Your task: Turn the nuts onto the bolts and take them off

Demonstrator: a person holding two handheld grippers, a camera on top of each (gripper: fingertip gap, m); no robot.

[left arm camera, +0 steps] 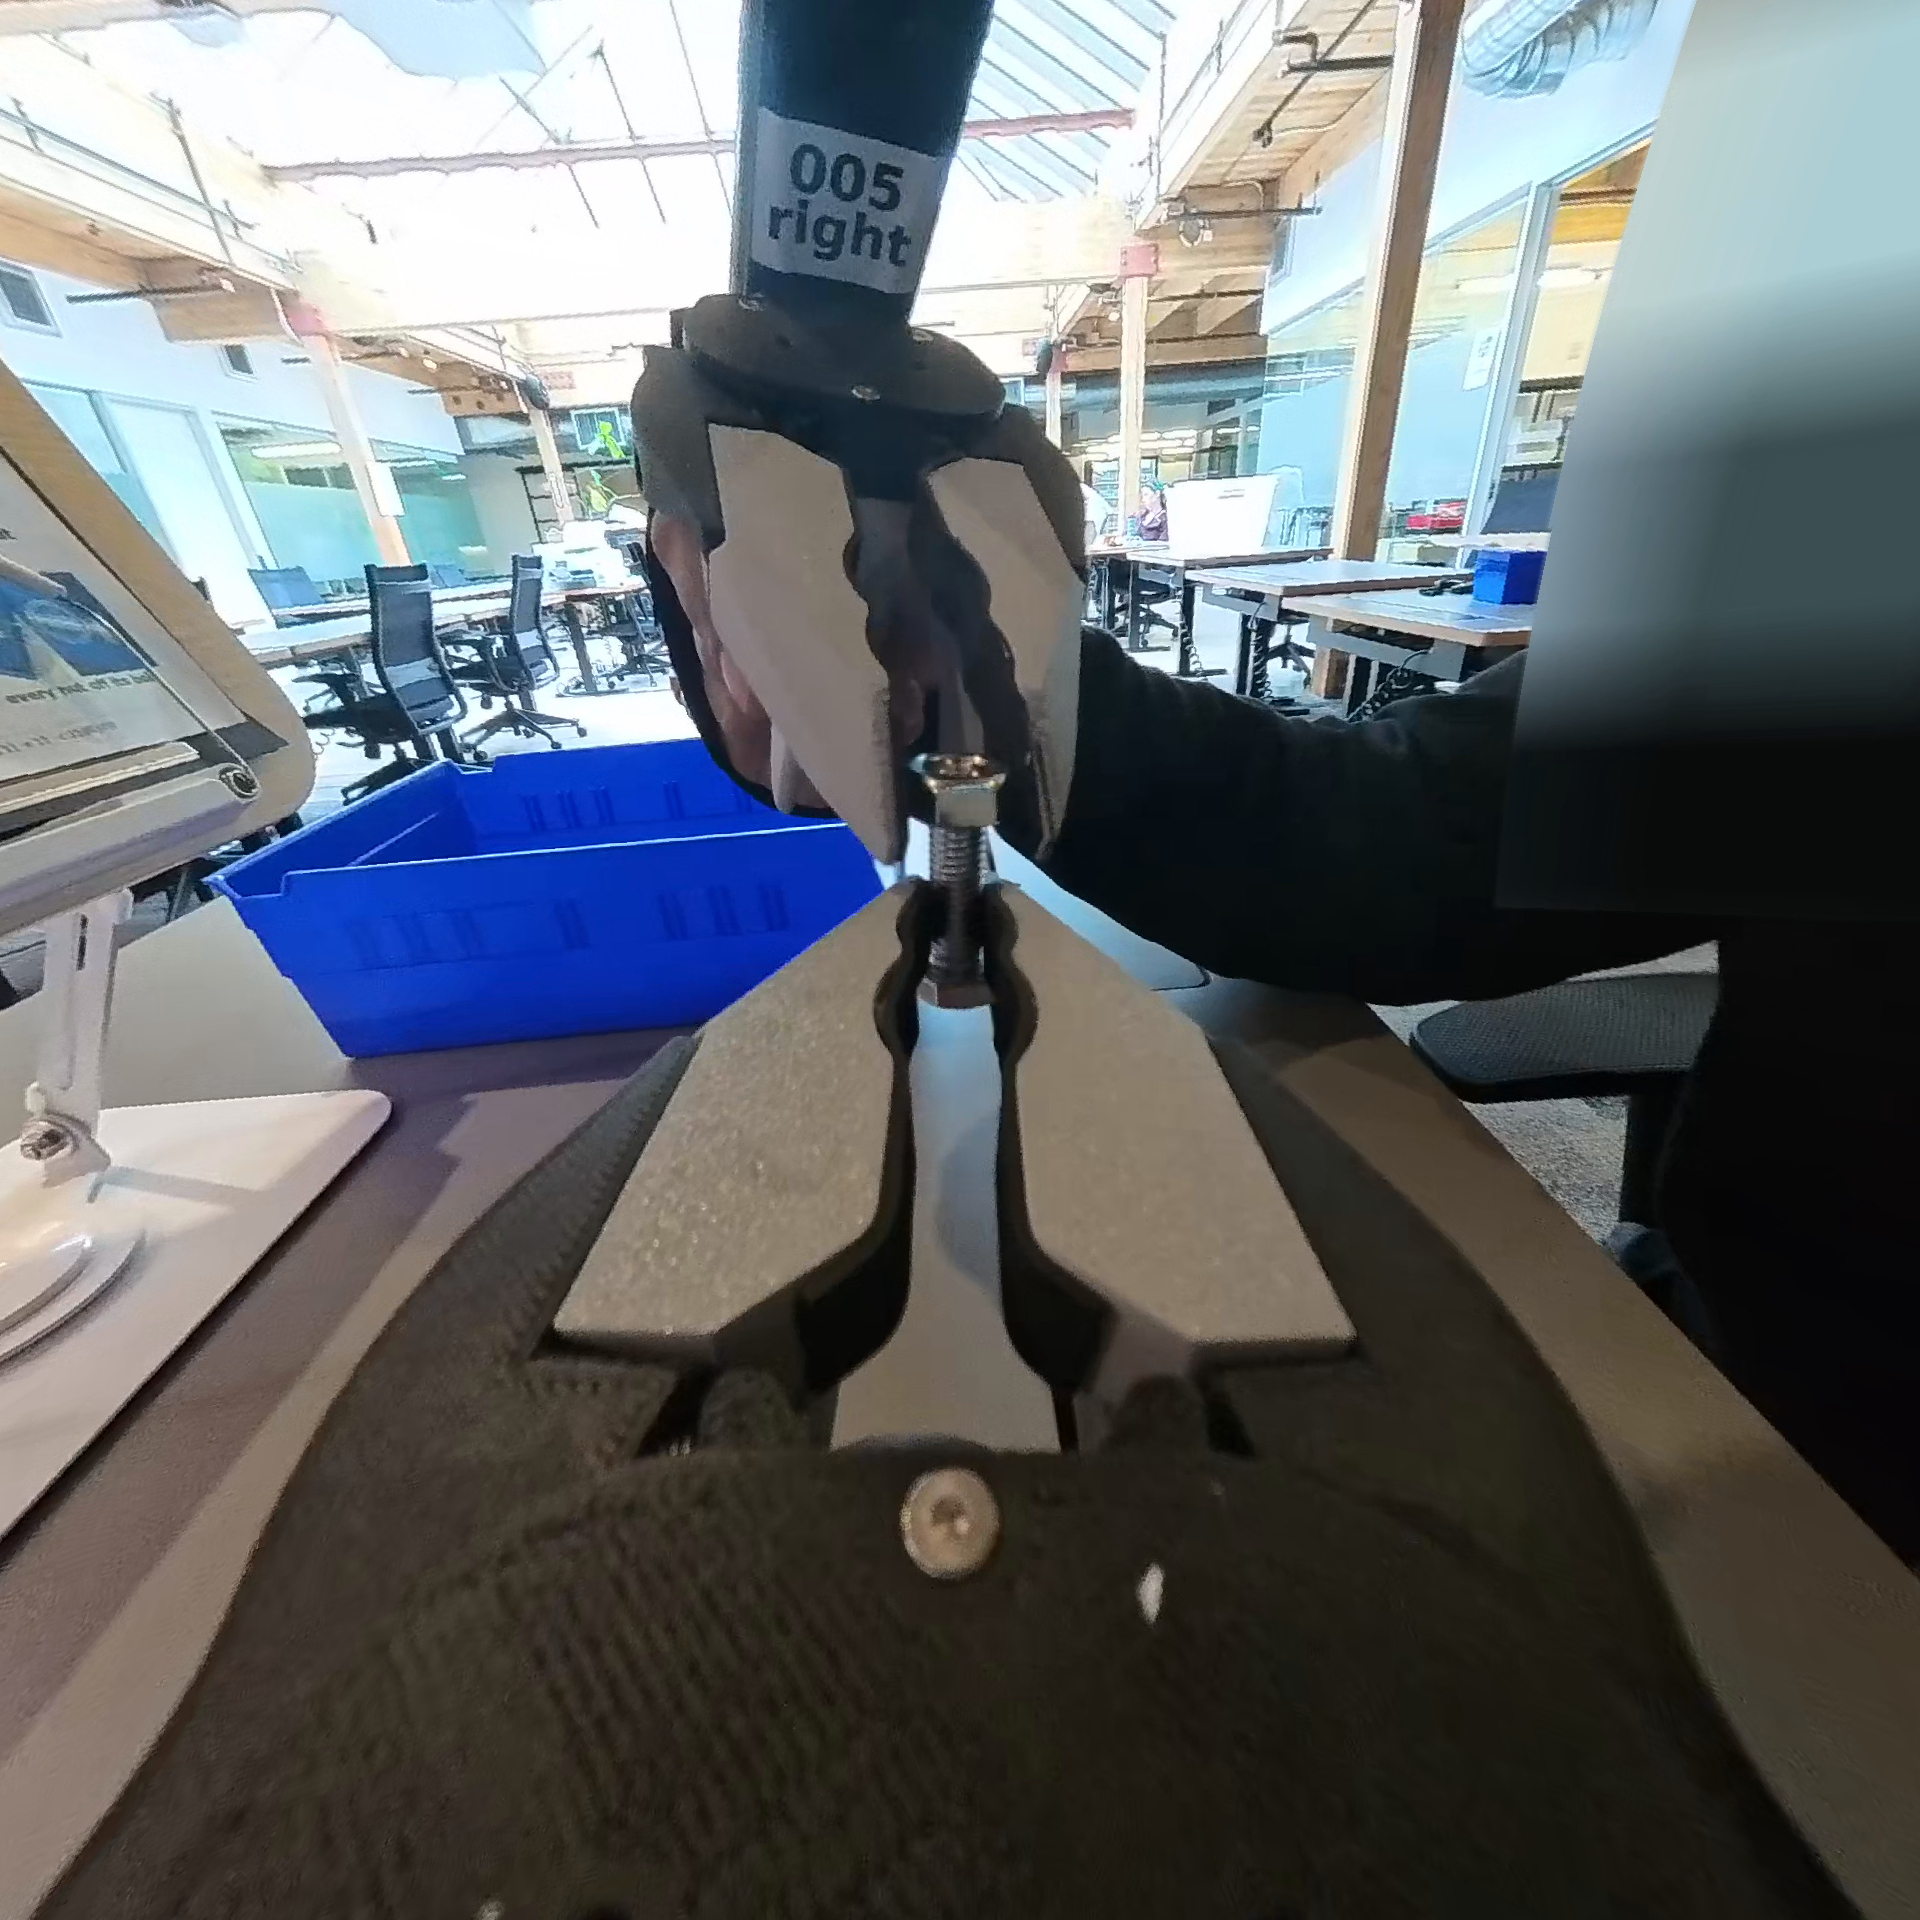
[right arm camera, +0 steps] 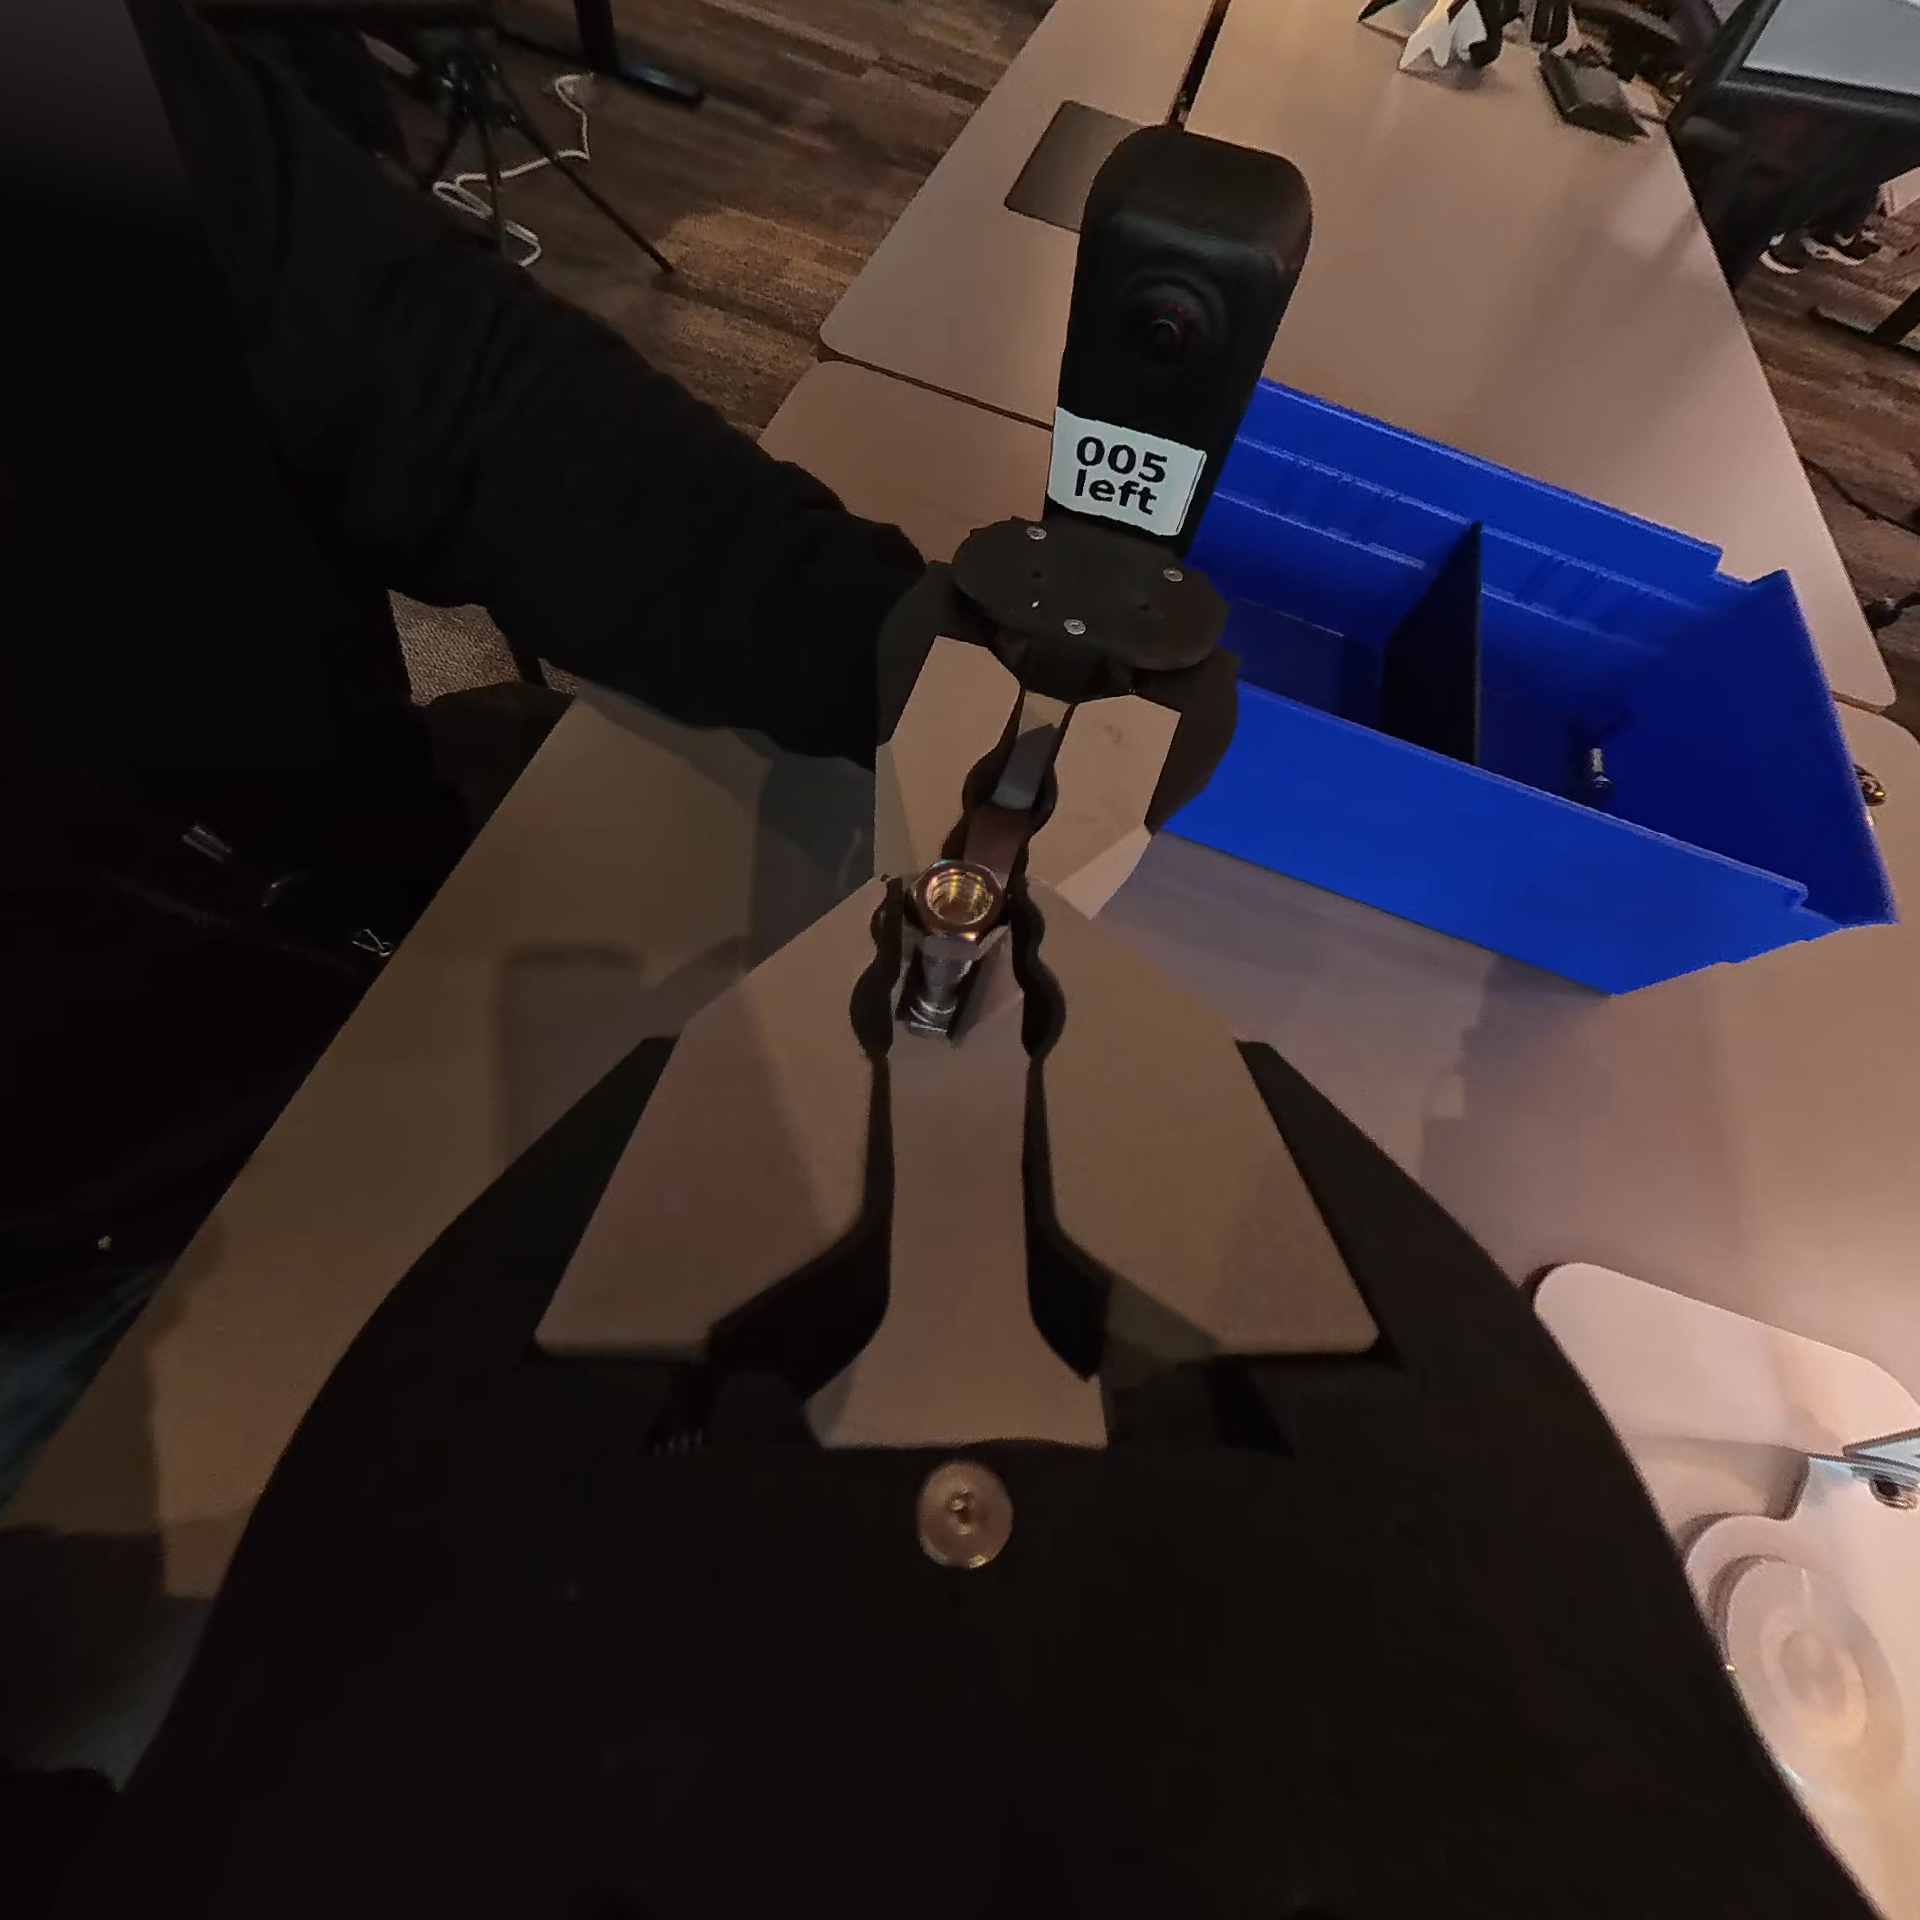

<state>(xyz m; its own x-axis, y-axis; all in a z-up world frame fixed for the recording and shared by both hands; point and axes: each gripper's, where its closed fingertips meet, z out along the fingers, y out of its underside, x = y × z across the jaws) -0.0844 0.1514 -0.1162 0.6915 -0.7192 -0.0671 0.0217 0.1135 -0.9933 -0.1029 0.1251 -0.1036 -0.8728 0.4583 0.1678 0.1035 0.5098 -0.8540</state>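
We've got the left gripper (left arm camera: 954, 914) clamped on the bolt (left arm camera: 954, 883) so it can't spin, right gripper (right arm camera: 951, 914) fingers pinching the nut (right arm camera: 951, 902) to twist it.

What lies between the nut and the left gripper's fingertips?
A short stretch of bare bolt thread runs from the nut above to the left gripper below. The left wrist view shows it best.
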